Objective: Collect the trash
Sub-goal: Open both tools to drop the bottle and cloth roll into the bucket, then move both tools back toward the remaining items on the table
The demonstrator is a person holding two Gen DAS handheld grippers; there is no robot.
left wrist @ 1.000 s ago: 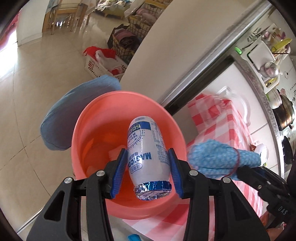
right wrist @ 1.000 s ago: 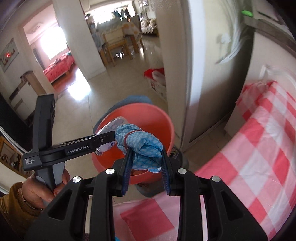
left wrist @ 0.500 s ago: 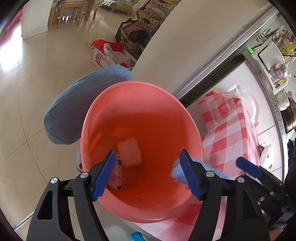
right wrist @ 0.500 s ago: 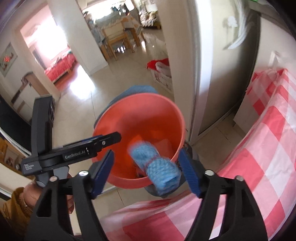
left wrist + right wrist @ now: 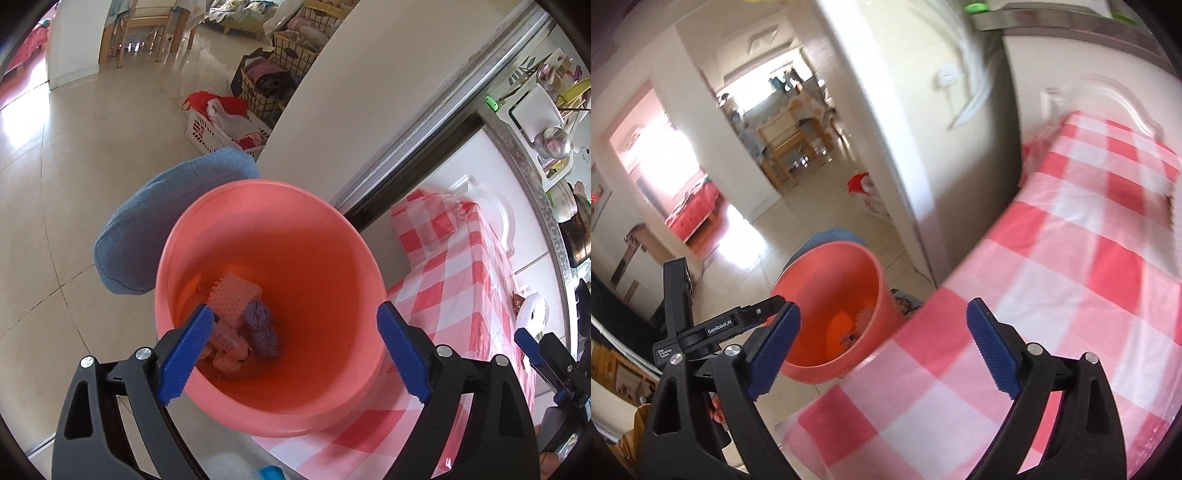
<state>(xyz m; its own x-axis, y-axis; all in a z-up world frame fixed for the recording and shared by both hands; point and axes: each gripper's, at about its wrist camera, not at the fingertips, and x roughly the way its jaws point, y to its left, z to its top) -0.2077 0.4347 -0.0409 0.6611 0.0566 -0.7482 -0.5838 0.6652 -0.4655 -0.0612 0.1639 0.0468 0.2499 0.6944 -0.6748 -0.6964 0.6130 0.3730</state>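
Blue-padded jaws of the left tool (image 5: pixel 291 354) are seen opening directly above the orange bucket (image 5: pixel 325 406), nothing between them; the bottle (image 5: pixel 225 343) and the blue cloth roll (image 5: pixel 260 326), gripped a second ago, now lie at the bucket's bottom. Both pieces may be judged collected. The right tool (image 5: pixel 882 350), likewise opening and empty, has been swung from the bucket toward the checked table (image 5: pixel 1052 295). "GenRobot.AI" is readable on the left tool's body.
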